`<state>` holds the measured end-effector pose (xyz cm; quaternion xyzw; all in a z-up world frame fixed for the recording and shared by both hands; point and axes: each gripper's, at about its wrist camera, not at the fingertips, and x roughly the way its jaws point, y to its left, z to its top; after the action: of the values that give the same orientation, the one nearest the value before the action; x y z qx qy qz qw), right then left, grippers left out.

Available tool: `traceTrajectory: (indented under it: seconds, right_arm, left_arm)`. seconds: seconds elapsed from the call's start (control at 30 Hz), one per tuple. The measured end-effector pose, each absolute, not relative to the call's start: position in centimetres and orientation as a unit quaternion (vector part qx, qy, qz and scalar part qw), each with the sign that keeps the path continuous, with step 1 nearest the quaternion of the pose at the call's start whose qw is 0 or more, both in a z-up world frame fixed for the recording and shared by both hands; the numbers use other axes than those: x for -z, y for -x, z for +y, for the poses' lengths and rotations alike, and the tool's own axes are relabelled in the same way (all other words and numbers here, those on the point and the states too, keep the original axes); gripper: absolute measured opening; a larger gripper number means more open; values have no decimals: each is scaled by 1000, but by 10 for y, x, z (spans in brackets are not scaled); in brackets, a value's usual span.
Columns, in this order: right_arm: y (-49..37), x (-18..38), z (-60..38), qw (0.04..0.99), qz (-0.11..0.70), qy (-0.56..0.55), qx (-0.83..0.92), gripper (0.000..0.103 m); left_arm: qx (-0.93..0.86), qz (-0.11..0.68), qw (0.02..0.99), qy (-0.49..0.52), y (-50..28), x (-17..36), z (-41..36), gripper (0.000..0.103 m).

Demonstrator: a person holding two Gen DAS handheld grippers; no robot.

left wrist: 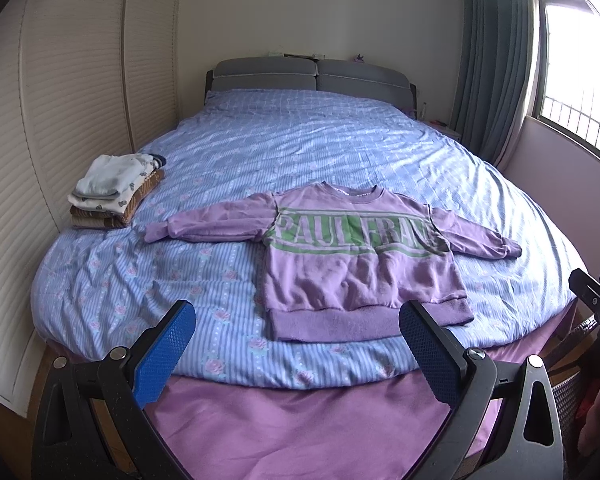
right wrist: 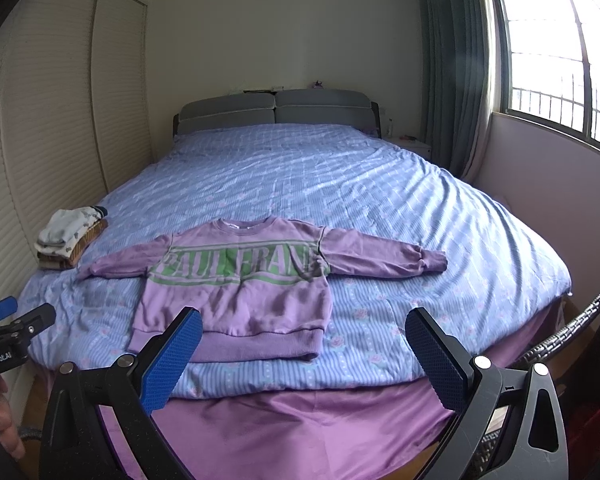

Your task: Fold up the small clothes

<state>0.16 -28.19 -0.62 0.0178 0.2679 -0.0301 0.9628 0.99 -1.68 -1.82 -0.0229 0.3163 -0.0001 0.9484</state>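
A small purple sweatshirt (left wrist: 356,256) with green lettering lies flat, front up, on the blue bedcover, both sleeves spread out sideways and its hem towards me. It also shows in the right wrist view (right wrist: 240,280). My left gripper (left wrist: 298,320) is open and empty, held off the foot of the bed just short of the hem. My right gripper (right wrist: 304,326) is open and empty, at the same distance, to the right of the left one. A stack of folded clothes (left wrist: 112,192) sits at the bed's left edge, also in the right wrist view (right wrist: 70,238).
The bed (left wrist: 300,140) has a blue striped cover and a purple sheet hanging at its foot (left wrist: 300,420). A louvred wardrobe (left wrist: 40,120) stands close on the left. A window (right wrist: 560,72) and curtain are on the right. A wicker chair edge (right wrist: 580,320) is at the right.
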Motion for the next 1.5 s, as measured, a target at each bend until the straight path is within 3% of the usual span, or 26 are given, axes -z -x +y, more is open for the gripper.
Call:
traceTrajectory:
  seconds: [0.4,0.97,1.1,1.23,1.5]
  right_arm:
    - [-65,16,-354,960,250,-77,100,103]
    - [-177,74,-486,918,286,-175,213,99]
    - [-203,100,-508,903,310,-192,227,90]
    - [-227,128,-529,885,340,-227,223,65]
    - [-256,169,-564,850,361,-318,214,63]
  left_arm:
    - [26,289,957,-8,-102,11,-90,103]
    - [48,311,949,-14,-237,58,-205,103]
    - [38,322,946,-8,-263,76,-220,103]
    - [37,336,941,-16,-284,91,-234,103]
    - [35,353,935,-26,-310,114,-254,103]
